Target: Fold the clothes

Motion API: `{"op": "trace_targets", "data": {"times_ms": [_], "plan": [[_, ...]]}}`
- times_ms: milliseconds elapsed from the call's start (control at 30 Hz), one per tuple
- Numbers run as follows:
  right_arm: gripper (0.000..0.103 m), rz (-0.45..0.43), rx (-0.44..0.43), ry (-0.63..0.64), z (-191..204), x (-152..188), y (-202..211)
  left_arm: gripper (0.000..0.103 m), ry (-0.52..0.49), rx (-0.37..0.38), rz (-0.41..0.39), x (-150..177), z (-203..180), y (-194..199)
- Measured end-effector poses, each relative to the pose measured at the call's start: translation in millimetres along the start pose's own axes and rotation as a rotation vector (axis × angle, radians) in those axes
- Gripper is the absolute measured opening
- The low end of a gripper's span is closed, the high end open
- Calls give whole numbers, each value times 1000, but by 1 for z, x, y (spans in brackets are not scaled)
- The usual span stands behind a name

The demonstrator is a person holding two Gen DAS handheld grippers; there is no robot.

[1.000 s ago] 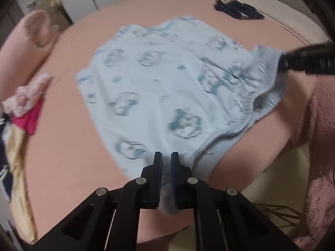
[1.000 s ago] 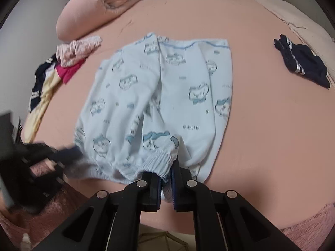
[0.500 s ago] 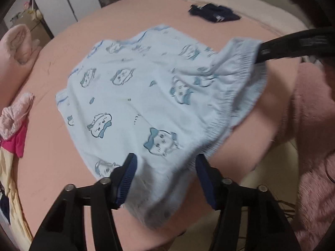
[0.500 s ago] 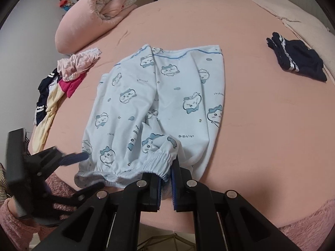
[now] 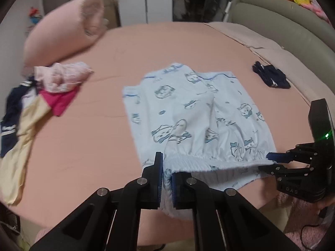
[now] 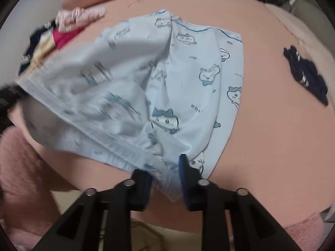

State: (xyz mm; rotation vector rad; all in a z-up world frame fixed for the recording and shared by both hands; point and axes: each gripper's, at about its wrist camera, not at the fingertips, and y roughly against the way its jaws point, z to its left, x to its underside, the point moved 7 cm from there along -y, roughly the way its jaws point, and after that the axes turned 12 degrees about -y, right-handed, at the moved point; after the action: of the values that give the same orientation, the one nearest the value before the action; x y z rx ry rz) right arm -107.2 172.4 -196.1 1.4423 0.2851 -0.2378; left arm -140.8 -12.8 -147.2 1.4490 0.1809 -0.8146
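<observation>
Light blue cartoon-print pants point(image 5: 188, 108) lie flat on the pink bed point(image 5: 83, 142), waistband toward me. My left gripper point(image 5: 166, 175) is shut on the waistband's left end and holds it lifted. In the right wrist view that raised side of the pants point(image 6: 117, 79) is blurred, and the left gripper point(image 6: 8, 96) shows dark at the left edge. My right gripper point(image 6: 164, 179) has the waistband's right end lying between its jaws, which are opening and stand apart. In the left wrist view the right gripper point(image 5: 267, 162) sits at the waistband's far end.
A pile of mixed clothes point(image 5: 41, 96) lies at the bed's left, below a rolled pink blanket point(image 5: 62, 33). A dark navy garment point(image 5: 271, 77) lies at the right, near the grey headboard point(image 5: 282, 27). The bed's edge is right under both grippers. A fluffy pink sleeve point(image 6: 21, 167) shows.
My left gripper opened wide, then closed on the waistband again and lifted it. The right gripper's jaws, shut on the waistband before, have parted. Both views have tilted.
</observation>
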Motion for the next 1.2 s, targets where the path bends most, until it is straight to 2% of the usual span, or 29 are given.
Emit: {"op": "trace_targets", "data": {"times_ms": [133,200,233,300,333,367,400,433,467,500,533,567,600,633,700,767,833,900,967,1000,1100,1133,1200], "plan": [[25,-72,101,18,3,0,11,8,28,-22,122,37,4,-28],[25,-40,159,30,-6,5,-2,8,52,-55,158,50,7,-38],[25,-20,173,23,-13,8,-8,8,78,-53,153,52,11,-38],[28,-18,124,-44,-25,12,-7,8,130,-50,127,52,17,-35],[33,-18,103,-75,-31,15,-6,8,131,-63,109,51,18,-31],[44,-21,96,-90,-35,15,-4,8,132,-74,88,48,19,-27],[48,-22,95,-90,-36,15,-5,8,133,-81,62,44,18,-23],[48,-23,92,-89,-36,15,-6,8,130,-80,47,40,17,-21],[47,-24,79,-90,-36,14,-10,8,121,-58,67,40,14,-26],[31,-24,65,-92,-35,14,-13,8,110,-26,111,44,10,-36],[22,-19,41,-101,-35,13,-15,8,99,6,155,48,5,-46],[20,-13,17,-110,-34,12,-17,8,89,22,191,53,2,-54],[11,-6,-9,-115,-33,11,-18,8,80,7,212,59,-1,-57],[8,6,-47,-106,-31,10,-15,7,70,-7,219,63,-4,-58],[8,6,-80,-113,-33,8,-7,4,62,-12,182,58,-7,-48],[7,-6,-113,-144,-41,6,4,3,112,9,139,49,-2,-31],[6,-44,-164,-218,-54,-2,34,3,174,66,89,33,5,-4],[6,-100,-214,-271,-64,-13,74,3,212,168,36,8,6,38],[6,-262,-211,-201,-56,-31,150,3,186,242,-78,-22,1,89],[6,-338,-213,-169,-52,-40,187,3,151,250,-150,-38,-1,118],[6,-495,-246,-123,-43,-48,266,3,105,230,-281,-68,0,175],[6,-542,-246,-113,-42,-50,287,3,113,224,-297,-74,4,180],[6,-557,-232,-131,-50,-59,291,3,119,192,-291,-83,10,167]]}}
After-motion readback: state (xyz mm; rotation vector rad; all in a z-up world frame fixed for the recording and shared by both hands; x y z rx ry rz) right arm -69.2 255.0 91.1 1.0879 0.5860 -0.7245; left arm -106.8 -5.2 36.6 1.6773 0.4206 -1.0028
